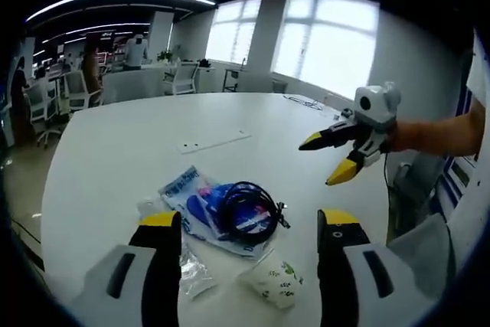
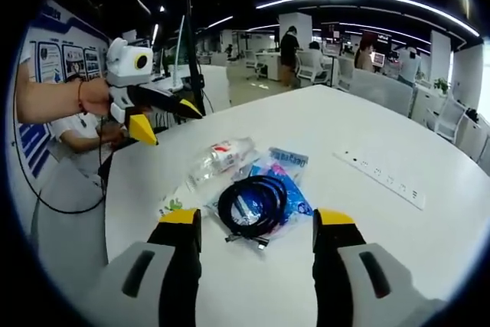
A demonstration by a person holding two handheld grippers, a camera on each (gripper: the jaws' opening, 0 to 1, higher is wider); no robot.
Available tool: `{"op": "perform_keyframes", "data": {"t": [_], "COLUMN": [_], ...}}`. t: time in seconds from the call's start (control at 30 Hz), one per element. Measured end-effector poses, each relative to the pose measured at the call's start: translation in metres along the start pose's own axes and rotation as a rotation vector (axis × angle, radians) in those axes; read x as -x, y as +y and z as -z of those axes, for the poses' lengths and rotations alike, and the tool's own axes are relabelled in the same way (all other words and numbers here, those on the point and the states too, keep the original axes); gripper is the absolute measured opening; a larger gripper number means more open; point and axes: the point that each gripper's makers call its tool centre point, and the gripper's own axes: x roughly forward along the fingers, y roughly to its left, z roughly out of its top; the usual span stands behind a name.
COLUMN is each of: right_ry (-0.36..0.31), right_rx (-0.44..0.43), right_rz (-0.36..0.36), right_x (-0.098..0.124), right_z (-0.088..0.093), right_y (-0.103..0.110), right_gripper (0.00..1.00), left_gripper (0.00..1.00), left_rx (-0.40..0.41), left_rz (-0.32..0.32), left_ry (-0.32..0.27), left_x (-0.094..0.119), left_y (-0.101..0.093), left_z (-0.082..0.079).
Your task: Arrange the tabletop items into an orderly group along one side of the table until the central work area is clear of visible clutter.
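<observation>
A coiled black cable (image 1: pixel 246 208) (image 2: pixel 253 203) lies on a blue plastic packet (image 1: pixel 200 198) (image 2: pixel 285 176) on the white table (image 1: pixel 130 151) (image 2: pixel 367 212). A clear wrapper with red print (image 2: pixel 222 157) and a small white packet with green print (image 1: pixel 274 281) (image 2: pixel 174 204) lie beside them. My left gripper (image 1: pixel 249 223) stands open just short of the pile; in the right gripper view it is also open (image 2: pixel 167 119), held above the table's edge. My right gripper (image 2: pixel 256 223) is open over the cable; in the left gripper view it hangs open (image 1: pixel 329 160) above the table.
A white cover strip (image 1: pixel 214 142) (image 2: pixel 380 178) is set into the tabletop beyond the pile. A person's forearm (image 2: pixel 50 101) holds the other gripper. Office desks, chairs (image 1: pixel 84 89) and people stand in the background, with windows behind.
</observation>
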Motion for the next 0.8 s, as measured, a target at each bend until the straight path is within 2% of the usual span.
{"op": "perform_keyframes", "data": {"t": [0.53, 0.8], "right_ry": [0.009, 0.018], "right_rx": [-0.003, -0.014], "right_rz": [-0.026, -0.032], "right_x": [-0.032, -0.045], "right_z": [0.001, 0.005], "right_y": [-0.007, -0.012], "right_gripper": [0.5, 0.43], "left_gripper": [0.63, 0.57], "left_rx": [-0.008, -0.013], "left_rz": [0.001, -0.002], "left_ry": [0.042, 0.077], "left_x": [-0.027, -0.04], "left_y": [0.006, 0.01], "left_z": [0.009, 0.019]}}
